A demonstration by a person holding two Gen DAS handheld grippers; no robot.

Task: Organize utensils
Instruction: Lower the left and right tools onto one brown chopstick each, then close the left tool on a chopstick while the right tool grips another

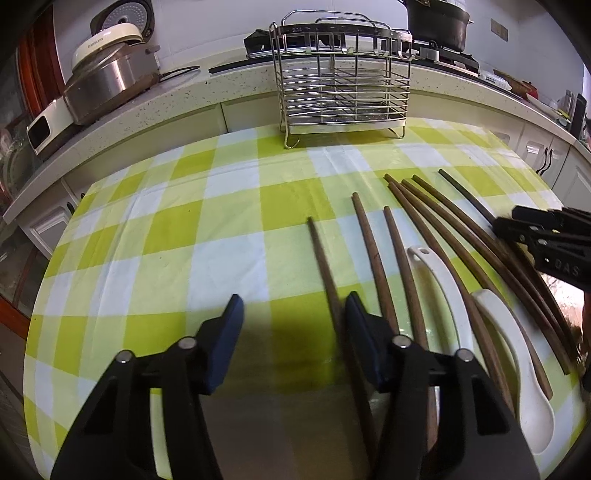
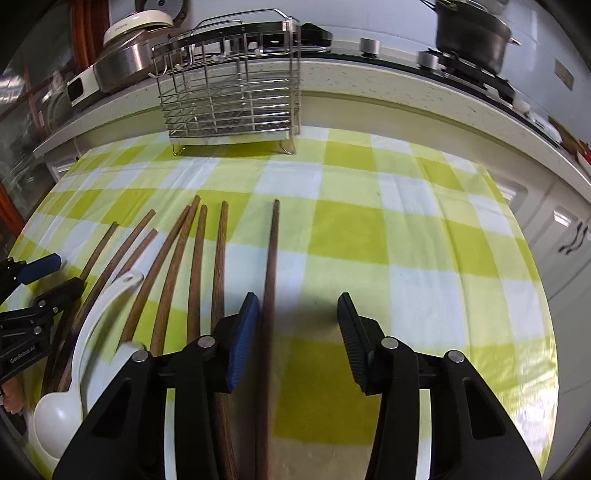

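Note:
Several brown wooden chopsticks [image 1: 436, 229] lie fanned on the green-and-white checked tablecloth [image 1: 166, 221], with two white spoons [image 1: 517, 339] among them. An empty wire utensil rack [image 1: 343, 81] stands at the table's far edge. My left gripper [image 1: 293, 306] is open, low over the cloth; the leftmost chopstick [image 1: 325, 266] runs just inside its right finger. My right gripper [image 2: 297, 306] is open; the rightmost chopstick [image 2: 271, 266] lies between its fingers, close against the left one. The rack [image 2: 229, 85], chopsticks [image 2: 195, 266] and a white spoon [image 2: 99, 317] also show in the right wrist view.
A speckled kitchen counter [image 1: 192, 96] runs behind the table. On it are a rice cooker with a steel pot [image 1: 110, 74] at the left and a black pot on a stove [image 1: 436, 22] at the right. White cabinet doors [image 2: 569, 236] are at the right.

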